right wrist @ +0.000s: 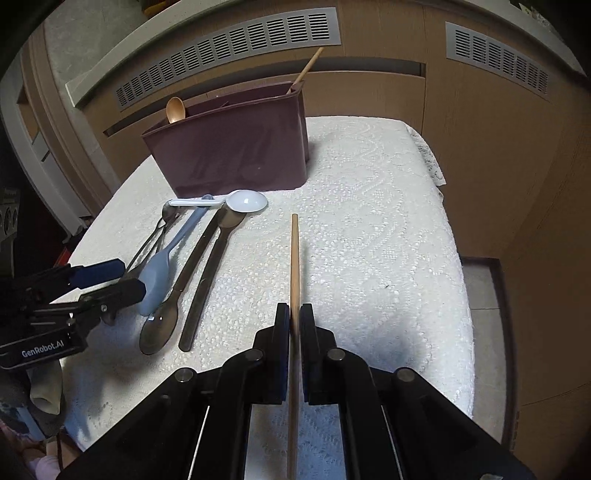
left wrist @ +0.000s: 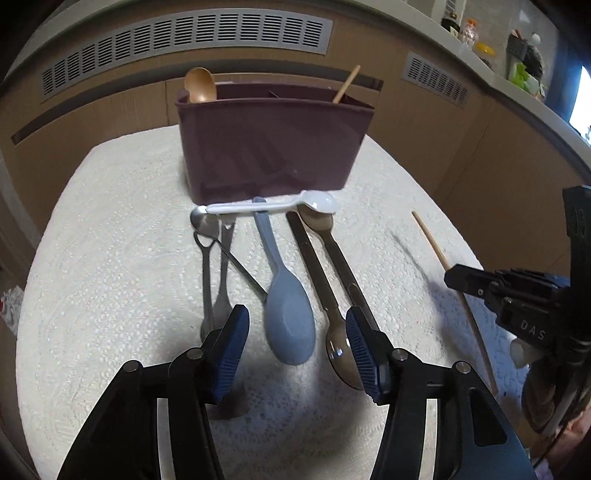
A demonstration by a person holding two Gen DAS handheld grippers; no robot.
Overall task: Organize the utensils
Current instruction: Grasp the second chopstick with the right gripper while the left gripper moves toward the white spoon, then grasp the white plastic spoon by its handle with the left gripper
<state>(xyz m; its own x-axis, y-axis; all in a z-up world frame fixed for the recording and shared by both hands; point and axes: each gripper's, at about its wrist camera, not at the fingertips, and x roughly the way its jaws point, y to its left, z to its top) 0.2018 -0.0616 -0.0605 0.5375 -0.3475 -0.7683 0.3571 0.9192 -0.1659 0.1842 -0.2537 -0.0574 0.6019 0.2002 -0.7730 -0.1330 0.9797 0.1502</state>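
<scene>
A maroon utensil holder (left wrist: 273, 147) (right wrist: 229, 151) stands at the back of the table with a wooden spoon (left wrist: 201, 86) and one chopstick (left wrist: 346, 88) in it. In front lie a light-blue plastic spoon (left wrist: 290, 321) (right wrist: 157, 273), several metal utensils (left wrist: 218, 280) and a white plastic spoon (left wrist: 273, 206) laid across them. My left gripper (left wrist: 297, 332) (right wrist: 127, 275) is open. The blue spoon's bowl lies between its fingers, untouched. My right gripper (right wrist: 294, 325) (left wrist: 454, 278) is shut on a second wooden chopstick (right wrist: 294, 258) (left wrist: 443, 262), whose far end points toward the holder.
A white lace cloth (left wrist: 110, 221) (right wrist: 369, 221) covers the table, whose right edge and far corner show in the right wrist view. Wooden panels with grey vents (left wrist: 184, 48) rise behind it. A shelf with bottles (left wrist: 472, 33) runs along the upper right.
</scene>
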